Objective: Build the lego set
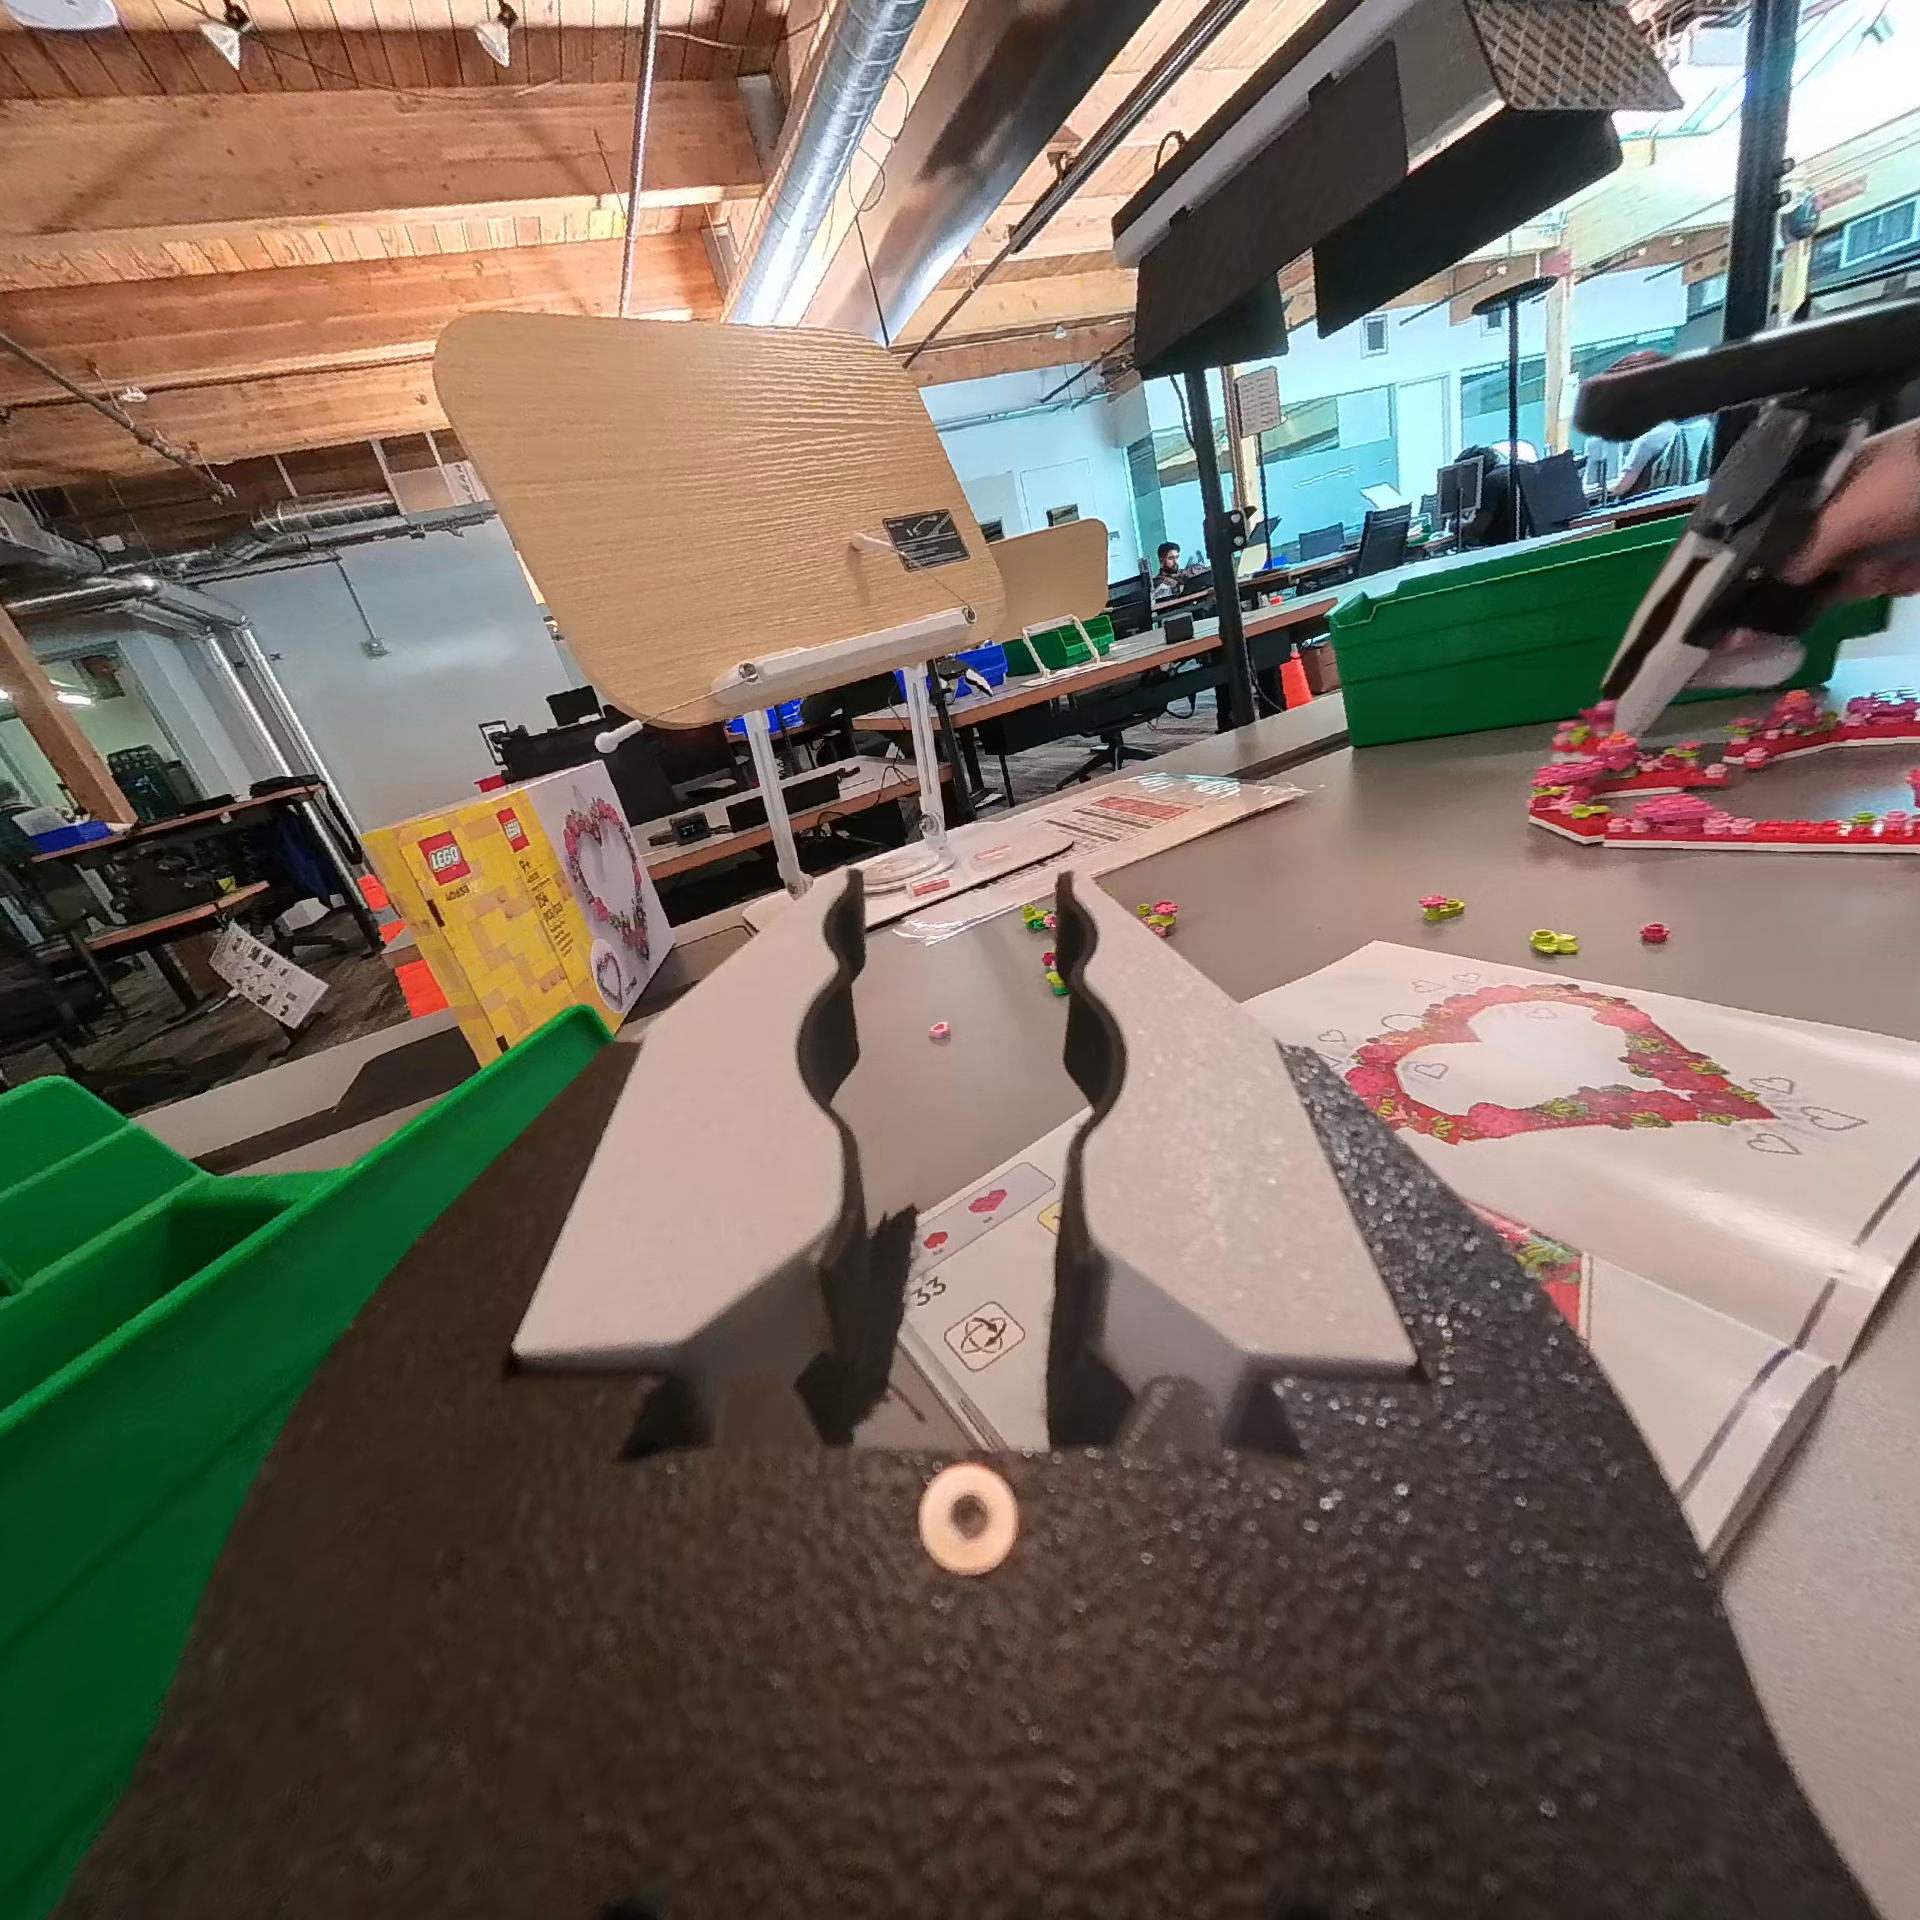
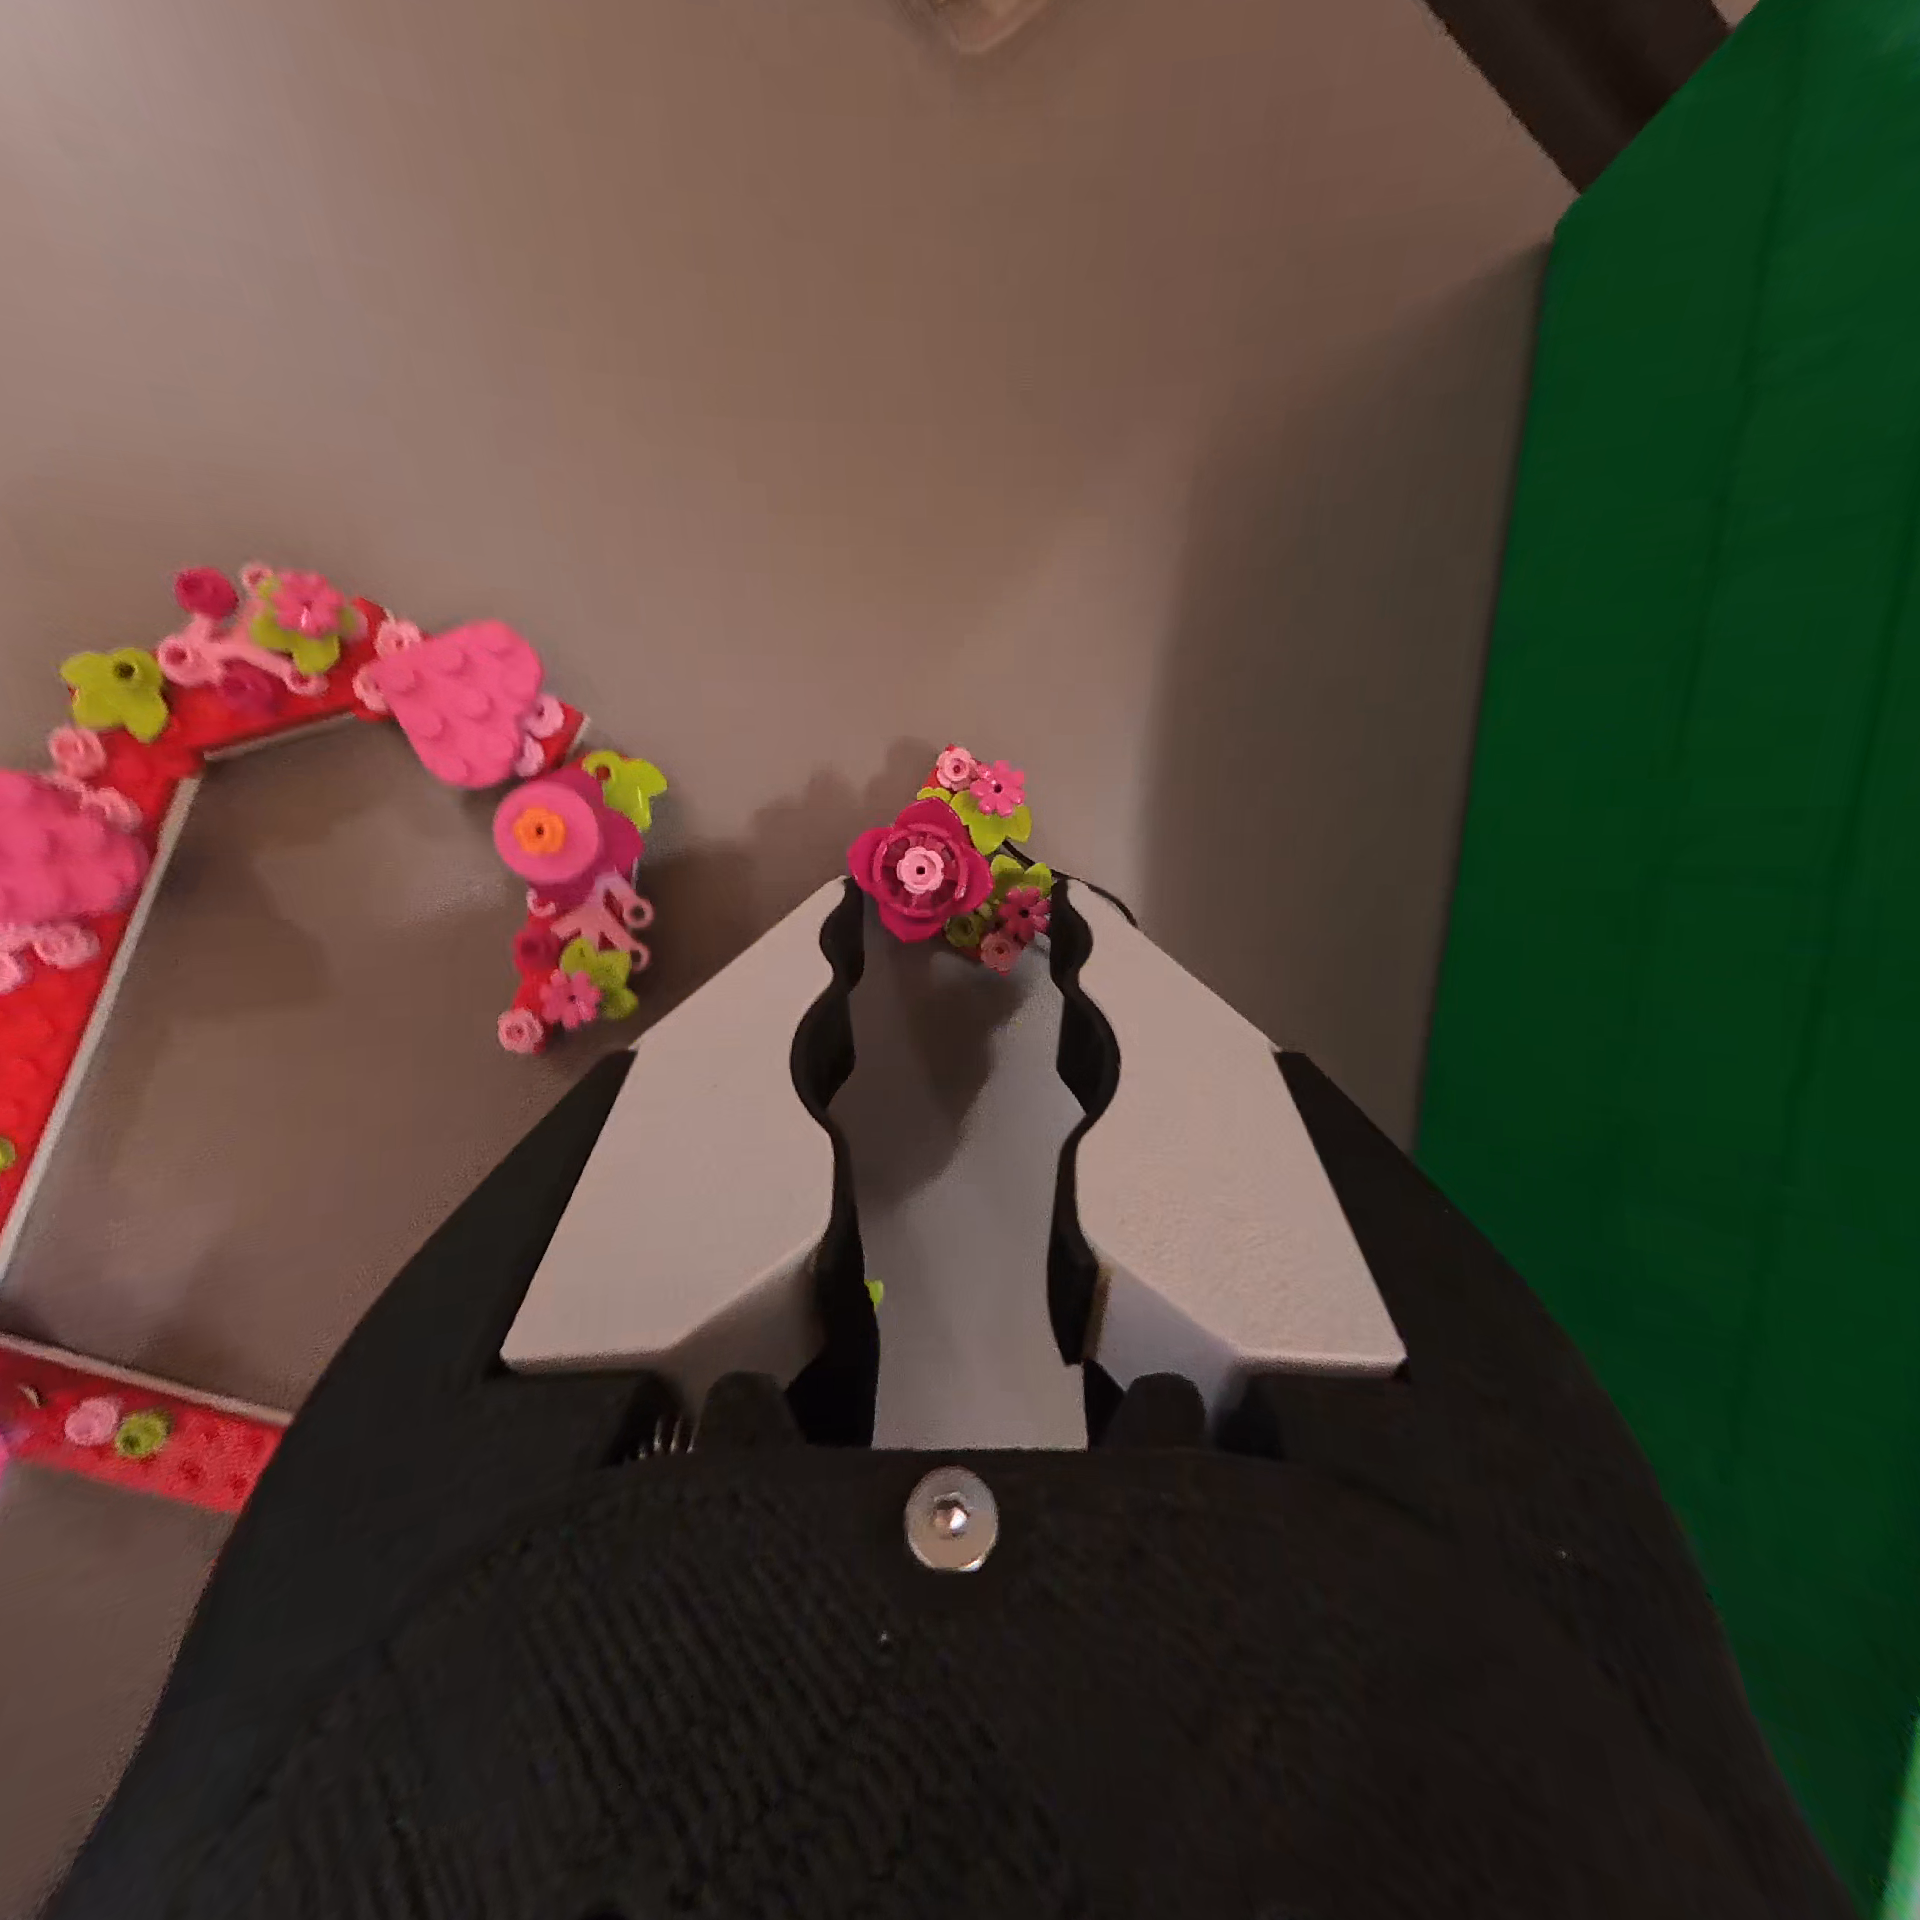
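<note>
Your right gripper [image 2: 956, 914], jaws apart, has the flower cluster [image 2: 951, 857] right at its tips, dead ahead; heart frame [image 2: 156, 748] lies left. Left gripper [image 1: 961, 914] open, empty, far off.

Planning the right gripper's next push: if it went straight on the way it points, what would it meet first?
Likely the small flower cluster at the right gripper fingertips, its open jaws straddling it; then grey table. Depth is unclear.

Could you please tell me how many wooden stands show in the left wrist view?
2. One wooden stand rises from the table beyond the left gripper; a second wooden stand peeks out behind its right edge, farther back. Others may be hidden.
</note>
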`<action>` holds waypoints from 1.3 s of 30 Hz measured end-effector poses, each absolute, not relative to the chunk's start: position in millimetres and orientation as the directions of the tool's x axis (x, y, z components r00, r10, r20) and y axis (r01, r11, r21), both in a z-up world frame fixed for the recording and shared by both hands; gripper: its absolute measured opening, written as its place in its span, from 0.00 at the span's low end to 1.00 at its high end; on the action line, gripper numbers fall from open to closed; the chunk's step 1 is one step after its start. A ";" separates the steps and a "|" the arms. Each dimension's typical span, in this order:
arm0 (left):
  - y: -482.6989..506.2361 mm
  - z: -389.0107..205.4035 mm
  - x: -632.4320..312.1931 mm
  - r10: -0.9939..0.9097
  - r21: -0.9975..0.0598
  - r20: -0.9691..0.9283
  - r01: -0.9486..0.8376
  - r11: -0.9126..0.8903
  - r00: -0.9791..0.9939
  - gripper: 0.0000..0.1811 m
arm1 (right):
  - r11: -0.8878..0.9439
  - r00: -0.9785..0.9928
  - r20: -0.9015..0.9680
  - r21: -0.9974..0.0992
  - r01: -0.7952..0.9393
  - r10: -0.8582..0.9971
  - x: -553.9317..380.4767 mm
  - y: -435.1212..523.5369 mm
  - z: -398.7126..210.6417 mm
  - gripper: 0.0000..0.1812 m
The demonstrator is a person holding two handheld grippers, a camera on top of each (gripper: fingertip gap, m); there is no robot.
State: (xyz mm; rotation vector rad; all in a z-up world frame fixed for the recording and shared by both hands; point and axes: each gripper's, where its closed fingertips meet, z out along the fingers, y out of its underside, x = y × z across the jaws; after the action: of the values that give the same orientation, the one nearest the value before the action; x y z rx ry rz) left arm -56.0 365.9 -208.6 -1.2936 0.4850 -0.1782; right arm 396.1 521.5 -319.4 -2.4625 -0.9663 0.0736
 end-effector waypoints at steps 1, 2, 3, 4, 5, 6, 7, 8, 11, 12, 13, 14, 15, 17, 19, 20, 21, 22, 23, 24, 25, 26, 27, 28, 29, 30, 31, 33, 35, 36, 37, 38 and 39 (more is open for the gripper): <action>365.9 -208.6 -55.9 -0.393 -0.951 -0.244 -0.139 0.277 0.887 0.19 | -0.624 0.739 0.131 -0.451 0.638 0.661 399.8 518.9 -318.5 0.19; 365.9 -208.6 -55.8 -0.394 -0.951 -0.244 -0.138 0.276 0.886 0.19 | -0.614 0.728 0.136 -0.447 0.650 0.672 402.8 516.7 -317.6 0.19; 366.0 -208.8 -55.8 -0.395 -0.951 -0.243 -0.138 0.275 0.886 0.19 | -0.610 0.721 0.138 -0.440 0.659 0.679 406.6 514.2 -317.7 0.19; 366.1 -208.8 -55.8 -0.395 -0.951 -0.243 -0.138 0.275 0.886 0.19 | -0.615 0.719 0.133 -0.426 0.663 0.682 411.0 511.1 -318.7 0.19; 365.9 -208.7 -55.5 -0.396 -0.951 -0.243 -0.138 0.276 0.886 0.19 | -0.619 0.716 0.122 -0.417 0.665 0.687 414.1 507.9 -320.0 0.19; 365.6 -208.6 -55.2 -0.397 -0.951 -0.244 -0.138 0.278 0.885 0.19 | -0.619 0.713 0.107 -0.418 0.665 0.693 415.4 505.1 -320.9 0.19; 365.6 -208.7 -54.9 -0.398 -0.950 -0.246 -0.139 0.278 0.884 0.19 | -0.620 0.712 0.092 -0.423 0.661 0.696 415.7 503.0 -321.1 0.19; 365.5 -208.9 -54.5 -0.398 -0.950 -0.247 -0.141 0.278 0.883 0.19 | -0.620 0.711 0.079 -0.430 0.656 0.698 415.2 501.5 -321.2 0.19; 365.1 -208.9 -54.0 -0.399 -0.949 -0.250 -0.143 0.280 0.882 0.18 | -0.625 0.719 0.060 -0.450 0.639 0.692 413.1 500.3 -322.7 0.20; 365.0 -208.7 -53.9 -0.399 -0.949 -0.250 -0.142 0.281 0.882 0.19 | -0.627 0.724 0.054 -0.458 0.630 0.688 411.8 500.1 -323.0 0.22; 364.9 -208.6 -54.1 -0.399 -0.949 -0.249 -0.141 0.281 0.883 0.19 | -0.628 0.728 0.051 -0.468 0.622 0.683 410.8 500.3 -322.3 0.23; 364.9 -208.4 -54.4 -0.398 -0.949 -0.248 -0.140 0.281 0.883 0.19 | -0.625 0.734 0.055 -0.484 0.613 0.677 410.0 501.2 -320.1 0.24; 364.9 -208.2 -54.6 -0.398 -0.950 -0.246 -0.138 0.282 0.884 0.19 | -0.617 0.740 0.063 -0.507 0.601 0.669 409.6 502.5 -316.0 0.24; 364.7 -207.9 -55.0 -0.397 -0.950 -0.244 -0.135 0.283 0.885 0.19 | -0.592 0.754 0.081 -0.566 0.573 0.652 409.0 503.9 -303.7 0.26; 364.7 -207.7 -55.1 -0.397 -0.950 -0.242 -0.133 0.283 0.885 0.19 | -0.547 0.772 0.120 -0.639 0.541 0.624 410.8 504.6 -286.9 0.27; 364.7 -207.6 -55.1 -0.397 -0.950 -0.242 -0.133 0.283 0.885 0.19 | -0.512 0.786 0.148 -0.684 0.520 0.600 412.8 505.1 -276.8 0.27; 364.7 -207.6 -55.1 -0.398 -0.950 -0.242 -0.132 0.283 0.885 0.19 | -0.466 0.805 0.179 -0.736 0.491 0.566 416.0 506.1 -265.4 0.27; 364.7 -207.6 -55.1 -0.398 -0.950 -0.241 -0.132 0.283 0.885 0.19 | -0.408 0.831 0.209 -0.793 0.453 0.516 421.3 507.6 -253.4 0.27; 364.6 -207.5 -55.1 -0.398 -0.950 -0.240 -0.131 0.283 0.885 0.19 | -0.339 0.864 0.234 -0.849 0.405 0.445 429.8 509.3 -241.1 0.26; 364.4 -207.3 -55.3 -0.398 -0.950 -0.240 -0.129 0.284 0.886 0.19 | -0.262 0.899 0.252 -0.897 0.356 0.359 441.3 510.1 -229.6 0.26; 364.3 -207.0 -55.5 -0.398 -0.950 -0.238 -0.127 0.284 0.886 0.19 | -0.178 0.925 0.268 -0.930 0.321 0.268 455.0 508.9 -220.2 0.25; 364.3 -206.9 -55.8 -0.398 -0.951 -0.234 -0.124 0.284 0.887 0.19 | -0.100 0.942 0.287 -0.947 0.306 0.173 470.2 505.5 -213.0 0.23; 364.3 -206.7 -56.3 -0.397 -0.951 -0.231 -0.121 0.284 0.888 0.19 | -0.032 0.950 0.299 -0.953 0.303 0.084 484.6 500.4 -207.7 0.21; 364.2 -206.5 -56.6 -0.396 -0.952 -0.229 -0.119 0.284 0.889 0.19 | 0.028 0.952 0.306 -0.952 0.306 0.015 495.5 494.4 -204.0 0.19; 364.3 -206.4 -56.9 -0.395 -0.951 -0.229 -0.118 0.284 0.890 0.19 | 0.080 0.949 0.314 -0.945 0.316 -0.039 503.5 488.0 -201.3 0.19; 364.5 -206.4 -57.2 -0.393 -0.952 -0.228 -0.119 0.283 0.891 0.19 | 0.122 0.941 0.325 -0.934 0.334 -0.091 510.1 481.5 -199.7 0.18; 364.6 -206.5 -57.4 -0.392 -0.952 -0.229 -0.120 0.283 0.891 0.19 | 0.153 0.929 0.344 -0.919 0.363 -0.140 515.4 475.3 -200.0 0.17; 364.9 -206.9 -57.0 -0.394 -0.952 -0.229 -0.121 0.281 0.890 0.19 | 0.181 0.891 0.411 -0.877 0.444 -0.195 518.6 468.4 -200.1 0.15; 365.2 -207.3 -56.6 -0.399 -0.953 -0.228 -0.119 0.279 0.888 0.19 | 0.202 0.877 0.438 -0.857 0.474 -0.199 515.4 466.9 -196.0 0.15; 365.2 -207.3 -56.6 -0.402 -0.954 -0.225 -0.116 0.278 0.887 0.19 | 0.207 0.876 0.444 -0.854 0.477 -0.187 512.9 467.2 -196.8 0.15; 365.0 -207.0 -57.0 -0.403 -0.954 -0.222 -0.112 0.279 0.888 0.19 | 0.202 0.873 0.451 -0.852 0.483 -0.187 512.4 467.4 -197.5 0.15; 364.7 -206.3 -57.5 -0.403 -0.954 -0.218 -0.106 0.280 0.889 0.19 | 0.199 0.867 0.459 -0.847 0.493 -0.196 512.8 466.7 -197.0 0.14; 364.2 -205.7 -58.0 -0.404 -0.954 -0.214 -0.101 0.282 0.889 0.19 | 0.201 0.863 0.464 -0.843 0.500 -0.201 512.6 465.8 -196.4 0.13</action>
State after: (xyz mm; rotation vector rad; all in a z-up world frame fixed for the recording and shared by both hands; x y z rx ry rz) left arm -58.0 364.2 -205.7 -1.2813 0.4632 -0.2129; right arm 512.6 465.8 -196.4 -1.2806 -0.2755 -0.4979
